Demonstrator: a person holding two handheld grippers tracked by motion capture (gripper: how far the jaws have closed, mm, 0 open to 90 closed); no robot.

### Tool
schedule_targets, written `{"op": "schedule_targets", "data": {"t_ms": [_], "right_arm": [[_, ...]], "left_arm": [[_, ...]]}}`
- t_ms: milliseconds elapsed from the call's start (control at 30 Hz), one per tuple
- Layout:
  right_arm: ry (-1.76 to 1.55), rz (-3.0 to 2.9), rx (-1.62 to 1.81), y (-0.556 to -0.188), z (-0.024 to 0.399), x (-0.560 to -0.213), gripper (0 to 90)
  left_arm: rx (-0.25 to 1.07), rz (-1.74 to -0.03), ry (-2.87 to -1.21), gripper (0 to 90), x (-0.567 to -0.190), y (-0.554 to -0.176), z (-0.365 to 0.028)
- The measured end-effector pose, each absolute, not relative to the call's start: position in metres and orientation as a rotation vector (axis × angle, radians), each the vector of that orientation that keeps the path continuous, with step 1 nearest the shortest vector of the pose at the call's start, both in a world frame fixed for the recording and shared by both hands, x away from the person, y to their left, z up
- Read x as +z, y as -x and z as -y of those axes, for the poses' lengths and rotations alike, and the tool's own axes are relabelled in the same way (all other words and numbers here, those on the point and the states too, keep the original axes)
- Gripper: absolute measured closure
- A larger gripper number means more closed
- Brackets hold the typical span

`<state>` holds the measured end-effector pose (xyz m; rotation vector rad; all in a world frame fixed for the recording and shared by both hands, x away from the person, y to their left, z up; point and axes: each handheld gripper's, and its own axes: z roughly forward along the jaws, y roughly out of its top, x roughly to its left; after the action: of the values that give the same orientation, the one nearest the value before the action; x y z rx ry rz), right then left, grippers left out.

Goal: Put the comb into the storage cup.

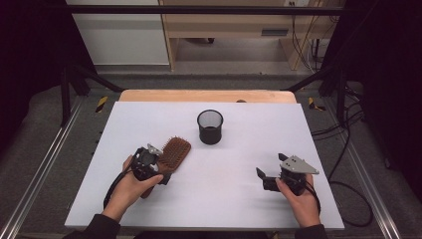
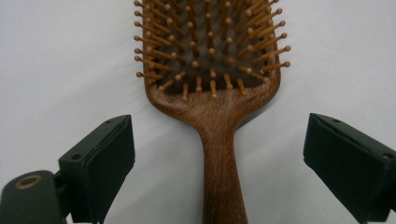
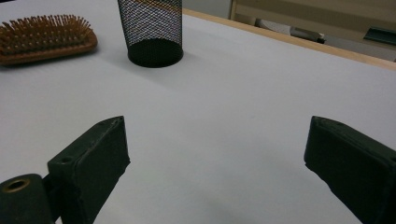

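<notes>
Closest to me, my left gripper (image 2: pixel 219 168) hangs right over the handle of the wooden hairbrush (image 2: pixel 212 88), its two black jaws spread wide on either side of that handle with clear table showing between each pad and the wood, so nothing is pinched. The hairbrush lies flat on the white table (image 1: pixel 239 199), bristles up, on my left side, its head pointing away toward the black mesh cup (image 1: pixel 210 127), which stands upright near the middle, well apart from the brush. My right gripper (image 1: pixel 266 175) sits low over the bare table on my right, jaws also spread wide and empty, aimed toward the cup and brush.
</notes>
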<state>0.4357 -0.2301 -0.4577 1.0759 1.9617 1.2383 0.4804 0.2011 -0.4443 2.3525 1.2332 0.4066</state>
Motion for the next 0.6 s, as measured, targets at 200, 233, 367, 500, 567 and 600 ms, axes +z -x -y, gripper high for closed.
{"op": "schedule_targets", "data": {"t_ms": [200, 233, 367, 500, 567, 600], "right_arm": [[-1.077, -1.966, 1.236, -0.436, 0.23, -0.458, 6.3], [-1.078, -1.965, 1.237, -0.436, 0.23, -0.458, 6.4], [-1.078, -1.969, 1.235, -0.436, 0.23, -0.459, 6.4], [-1.077, -1.969, 1.235, -0.436, 0.23, -0.458, 6.3], [-1.079, -1.969, 1.235, -0.436, 0.23, -0.459, 6.3], [-1.078, -1.97, 1.235, -0.436, 0.23, -0.459, 6.4]], "left_arm": [[0.396, -1.247, -2.354, 9.5, -0.452, -0.482, -0.206], [0.395, -1.251, -2.353, 9.6, -0.452, -0.482, -0.206], [0.383, -1.257, -2.359, 9.8, -0.456, -0.482, -0.207], [0.37, -1.266, -2.365, 10.8, -0.457, -0.482, -0.208], [0.356, -1.272, -2.37, 12.0, -0.457, -0.482, -0.208], [0.351, -1.273, -2.372, 12.5, -0.457, -0.482, -0.208]]}}
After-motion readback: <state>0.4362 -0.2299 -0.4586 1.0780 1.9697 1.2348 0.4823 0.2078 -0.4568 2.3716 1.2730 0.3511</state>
